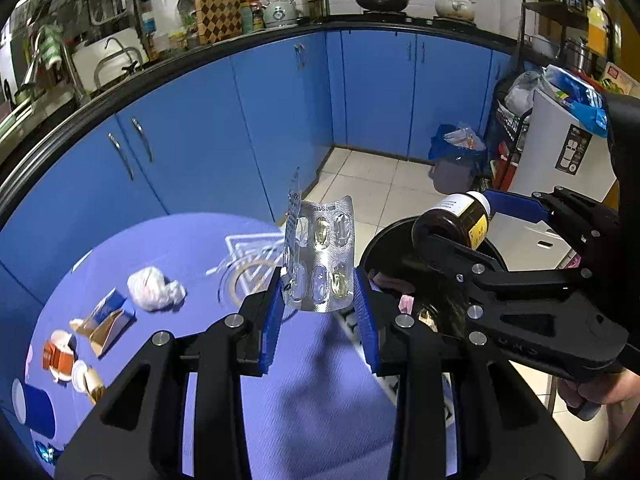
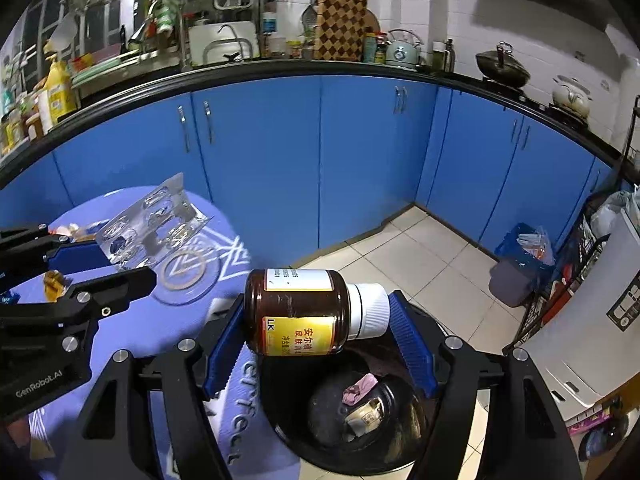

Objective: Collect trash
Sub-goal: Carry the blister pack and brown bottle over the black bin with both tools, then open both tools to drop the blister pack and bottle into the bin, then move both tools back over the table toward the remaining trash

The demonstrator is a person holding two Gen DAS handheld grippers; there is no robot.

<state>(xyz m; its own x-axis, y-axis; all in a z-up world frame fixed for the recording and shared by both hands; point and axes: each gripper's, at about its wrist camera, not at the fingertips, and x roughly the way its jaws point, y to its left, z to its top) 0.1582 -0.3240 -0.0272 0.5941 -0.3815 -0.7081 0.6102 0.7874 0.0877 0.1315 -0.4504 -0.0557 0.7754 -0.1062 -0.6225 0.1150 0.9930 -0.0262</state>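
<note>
My left gripper point(image 1: 318, 280) is shut on a silver blister pack point(image 1: 324, 256) of pills, which stands upright between the blue pads over the table's right edge. In the right wrist view the same blister pack point(image 2: 152, 224) sits in the left gripper point(image 2: 116, 264) at far left. My right gripper point(image 2: 316, 304) is shut on a brown bottle point(image 2: 304, 312) with a white cap, gripped end to end and lying sideways. The bottle hangs above a black bin point(image 2: 280, 420) that holds pink paper point(image 2: 360, 388) and other scraps. In the left wrist view the bottle point(image 1: 456, 220) is over the bin point(image 1: 370, 252).
On the purple tablecloth point(image 1: 160, 248) lie a crumpled tissue point(image 1: 154, 288), a torn blue carton point(image 1: 108, 320), orange-white packets point(image 1: 60, 356) and a blue cup point(image 1: 34, 408). Blue cabinets point(image 1: 280, 120) stand behind. A blue-bagged floor bin point(image 1: 456, 152) and a white appliance point(image 1: 560, 152) are on the right.
</note>
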